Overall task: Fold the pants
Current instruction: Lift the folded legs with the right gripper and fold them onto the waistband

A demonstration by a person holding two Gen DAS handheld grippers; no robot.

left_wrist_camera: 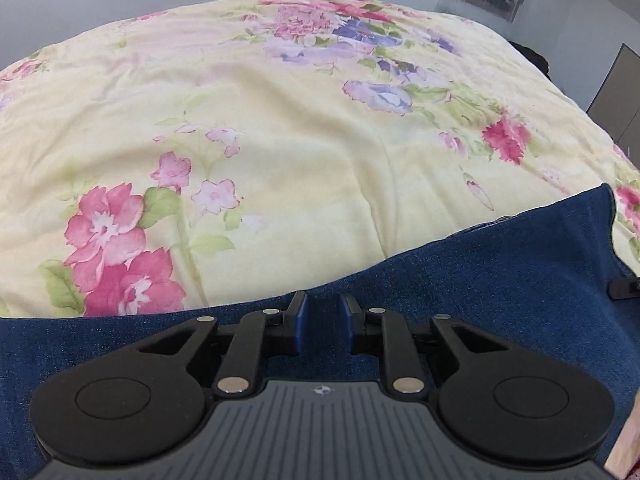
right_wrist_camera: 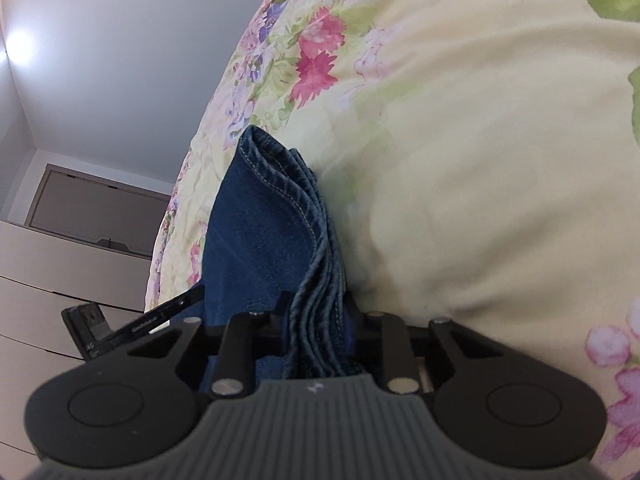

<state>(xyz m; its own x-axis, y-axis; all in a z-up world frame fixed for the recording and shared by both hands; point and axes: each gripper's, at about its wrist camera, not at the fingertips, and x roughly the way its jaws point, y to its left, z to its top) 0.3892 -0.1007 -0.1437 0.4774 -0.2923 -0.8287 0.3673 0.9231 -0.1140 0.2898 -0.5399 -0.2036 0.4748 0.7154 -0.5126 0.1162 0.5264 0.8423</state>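
Denim pants [right_wrist_camera: 272, 232] on floral bedspread [left_wrist_camera: 280, 128]; right gripper [right_wrist_camera: 316, 320] pinches stacked hems, left gripper [left_wrist_camera: 323, 320] spread above pants; no readable writing.

Pants [right_wrist_camera: 264, 236]: dark blue denim, matt, with a fine speckled weave and pale stitching along the stacked hems. Bedcover [left_wrist_camera: 300, 132]: soft, matt woven cloth, pale yellow with printed flowers, lightly creased. Left gripper [left_wrist_camera: 323, 320]: matt black plastic links and discs, bright metal pivot pins, blue pads on the fingers [left_wrist_camera: 299, 318], and a grey ribbed body. Right gripper [right_wrist_camera: 316, 320]: the same black plastic, metal pins and ribbed grey housing.
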